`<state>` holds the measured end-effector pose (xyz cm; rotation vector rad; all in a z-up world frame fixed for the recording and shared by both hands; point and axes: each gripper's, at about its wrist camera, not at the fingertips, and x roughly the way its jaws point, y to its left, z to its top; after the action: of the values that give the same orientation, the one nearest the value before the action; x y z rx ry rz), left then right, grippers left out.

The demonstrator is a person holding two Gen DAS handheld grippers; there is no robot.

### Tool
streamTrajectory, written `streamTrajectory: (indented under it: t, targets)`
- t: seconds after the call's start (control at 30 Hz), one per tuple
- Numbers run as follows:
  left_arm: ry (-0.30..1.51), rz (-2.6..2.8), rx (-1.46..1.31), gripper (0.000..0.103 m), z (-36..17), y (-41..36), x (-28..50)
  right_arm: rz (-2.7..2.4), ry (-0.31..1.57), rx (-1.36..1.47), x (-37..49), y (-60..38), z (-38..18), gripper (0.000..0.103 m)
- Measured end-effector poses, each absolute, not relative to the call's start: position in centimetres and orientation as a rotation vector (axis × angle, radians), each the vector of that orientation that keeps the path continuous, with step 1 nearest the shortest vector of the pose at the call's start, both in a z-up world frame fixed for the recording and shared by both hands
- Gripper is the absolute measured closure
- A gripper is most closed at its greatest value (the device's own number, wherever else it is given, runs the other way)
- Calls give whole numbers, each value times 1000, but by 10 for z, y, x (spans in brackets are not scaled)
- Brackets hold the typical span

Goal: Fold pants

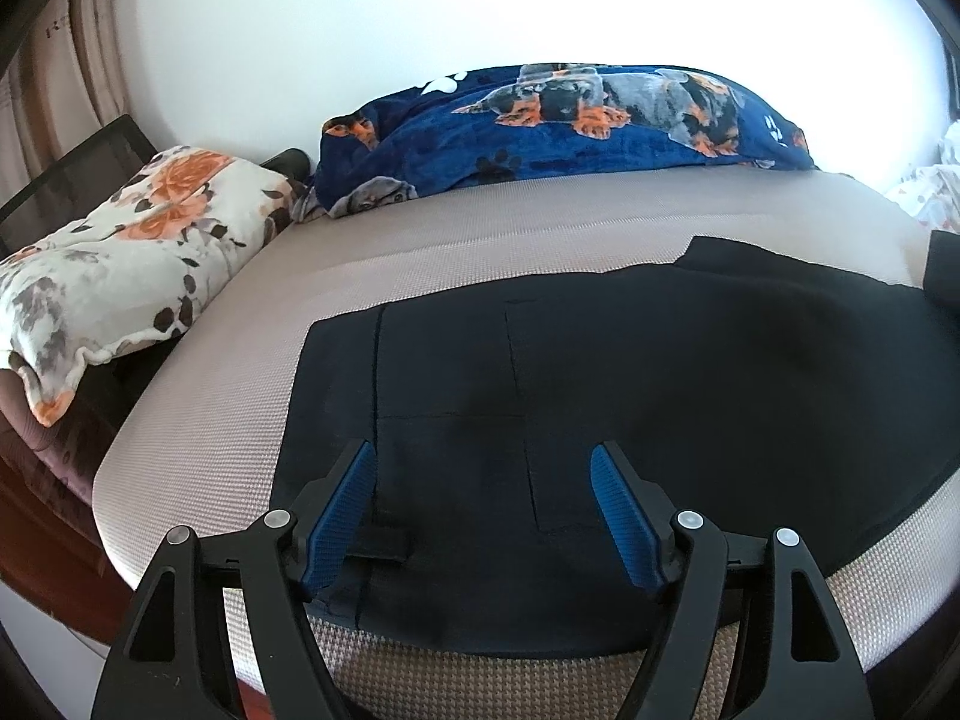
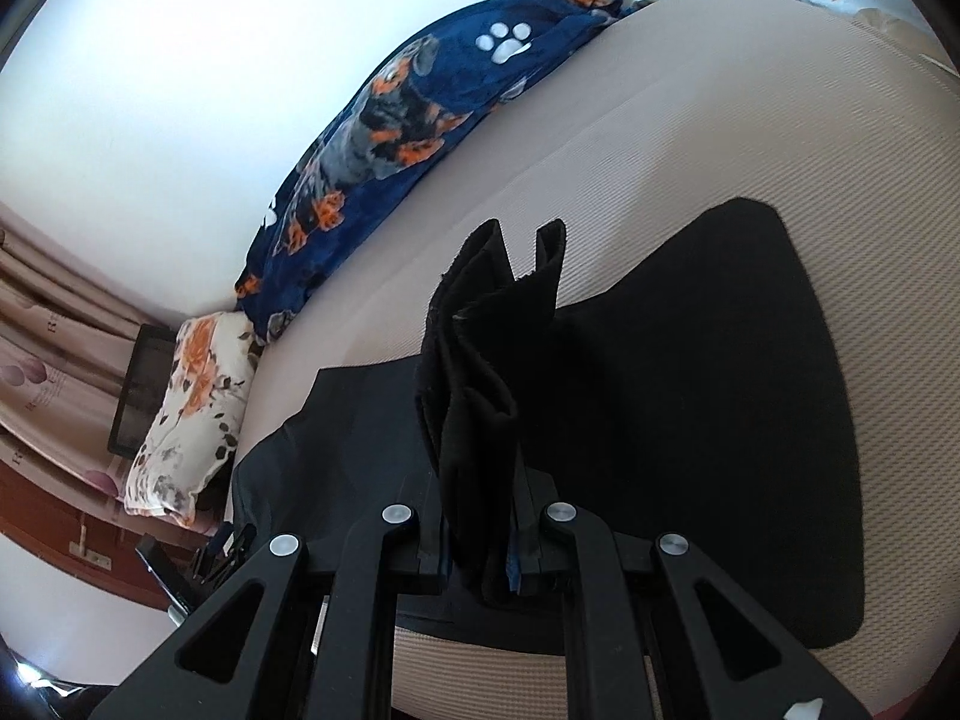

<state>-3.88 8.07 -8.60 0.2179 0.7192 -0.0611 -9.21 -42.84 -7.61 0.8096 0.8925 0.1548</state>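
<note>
Black pants (image 1: 600,372) lie flat on the beige mattress (image 1: 420,252), long axis running left-right across the left wrist view, waistband end at the left with a belt loop and pocket seams showing near the front edge. Near edge of the fabric sits close to the front edge of the mattress; a narrow beige strip is visible below it. Far side has a wide bare band of mattress up to the dog-print blanket (image 1: 570,114) along the wall. Left of the waistband there is bare mattress, then the floral pillow (image 1: 120,252) at the bed's left end, overhanging slightly

Left gripper (image 1: 483,468) is spread wide, blue pads (image 1: 342,510) on either side of the waistband area, hovering low over the fabric, nothing between them; whether the fingertips touch the cloth I can't tell

Right gripper (image 2: 480,546) is pinched tight on a bunched fold of the pants (image 2: 480,360), several layers standing up out of the jaws and pointing away from the camera, two hem corners sticking up at the top. The rest of the pants stays flat on the mattress (image 2: 750,120) below and to the right of it. Bare mattress beyond the lifted fold, toward the blanket (image 2: 420,120). Floral pillow (image 2: 192,408) lies at the far left by the curtain (image 2: 48,330)
</note>
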Motion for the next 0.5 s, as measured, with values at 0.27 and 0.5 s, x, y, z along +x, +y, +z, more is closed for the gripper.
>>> streamTrajectory:
  t: [0.27, 0.5]
  targets:
    - [720, -60, 218, 28, -87, 80, -39, 213, 916, 781, -81, -397, -80, 91]
    - [720, -61, 218, 28, -87, 80, -39, 245, 928, 778, -74, -383, -85, 91]
